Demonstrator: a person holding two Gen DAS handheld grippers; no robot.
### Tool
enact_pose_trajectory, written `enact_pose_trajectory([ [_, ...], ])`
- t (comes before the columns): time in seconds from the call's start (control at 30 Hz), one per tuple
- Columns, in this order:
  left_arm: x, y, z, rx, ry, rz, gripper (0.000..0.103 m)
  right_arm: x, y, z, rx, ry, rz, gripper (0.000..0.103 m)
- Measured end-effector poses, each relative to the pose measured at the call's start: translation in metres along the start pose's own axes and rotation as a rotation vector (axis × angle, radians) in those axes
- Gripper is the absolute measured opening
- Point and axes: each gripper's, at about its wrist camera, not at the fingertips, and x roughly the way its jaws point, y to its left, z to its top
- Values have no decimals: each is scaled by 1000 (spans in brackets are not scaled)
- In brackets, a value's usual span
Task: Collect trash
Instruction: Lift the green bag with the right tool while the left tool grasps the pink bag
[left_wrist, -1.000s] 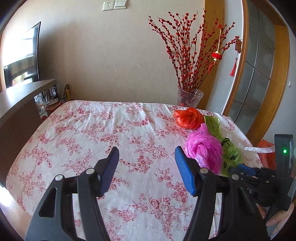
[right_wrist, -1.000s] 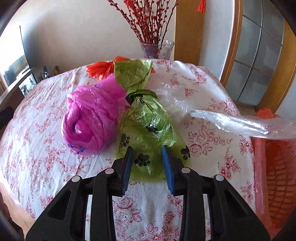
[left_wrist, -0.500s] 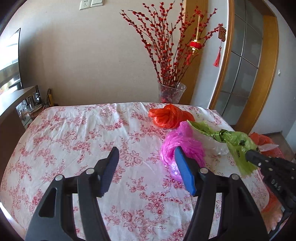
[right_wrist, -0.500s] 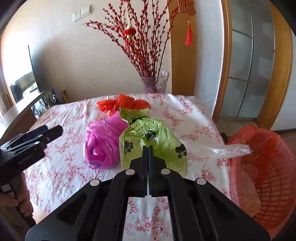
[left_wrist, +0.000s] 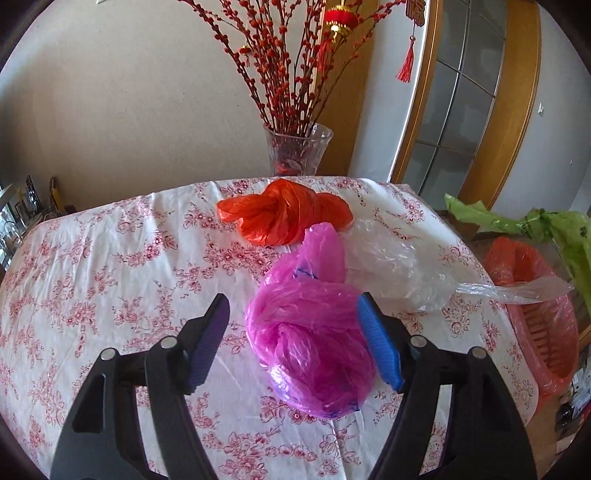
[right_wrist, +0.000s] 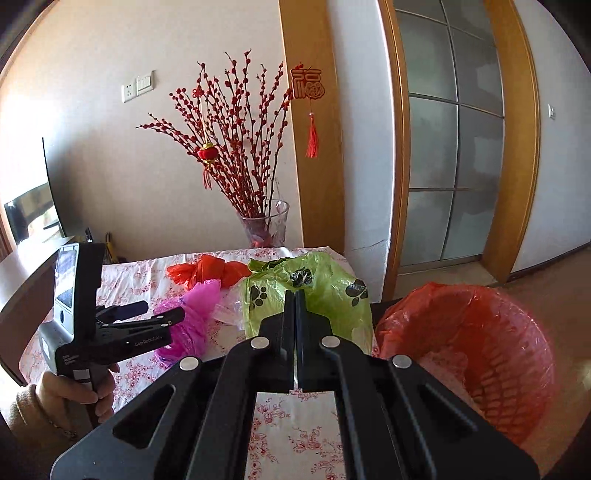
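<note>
Right gripper (right_wrist: 295, 295) is clamping a crumpled lime-green plastic bag with black paw prints (right_wrist: 332, 295), jaws fully together on a pinch of film, and is holding it off the table, beside the orange-lined mesh trash basket (right_wrist: 480, 332). In the left wrist view the same green bag (left_wrist: 517, 221) is hanging above the basket (left_wrist: 535, 332), so the drop looks close.

Left gripper (left_wrist: 291, 332) has just been opening its jaws and is now standing wide around the knotted magenta plastic bag (left_wrist: 310, 339). The blue right pad (left_wrist: 376, 347) is sitting at the bag's edge; the left pad (left_wrist: 208, 343) is apart from it, so nothing is gripped yet. The bag is lying on the floral pink-and-white tablecloth (left_wrist: 110, 258), touching a clear crumpled plastic film (left_wrist: 399, 269) and just beside a knotted orange plastic bag (left_wrist: 280, 218).

Doing it well, by my judgement:
- Right: be carrying the green bag fully over the basket mouth before letting go; a loose tail may be catching the rim.
- Left: be centring on the dense knotted bulk, lowering a bit, then closing; thin film slips if only a fold is pinched.
- Be avoiding the clear film, or it may be dragging along.
- Be staying clear of the glass vase of red berry branches (left_wrist: 295, 155) behind.
</note>
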Motion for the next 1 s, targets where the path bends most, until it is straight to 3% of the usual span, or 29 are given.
enact_pose_trajectory([
  [0.1, 11, -4, -5, 11, 36, -8, 69, -1, -4, -1, 6, 0, -10, 1],
  [0.17, 15, -7, -9, 26, 50, -14, 58, 0, -6, -3, 12, 3, -14, 1],
  [0.23, 17, -10, -13, 35, 59, -13, 40, -2, -9, -5, 20, 4, -18, 1],
  [0.33, 12, -8, -18, 29, 48, -22, 29, -4, -13, -7, 30, 1, -22, 1],
  [0.63, -40, -1, -18, 31, -66, 13, 28, -26, -32, -5, 67, -39, -44, 1],
  [1.0, -81, -46, -11, 106, -156, 1, 28, -48, -63, -12, 118, -59, -117, 1],
])
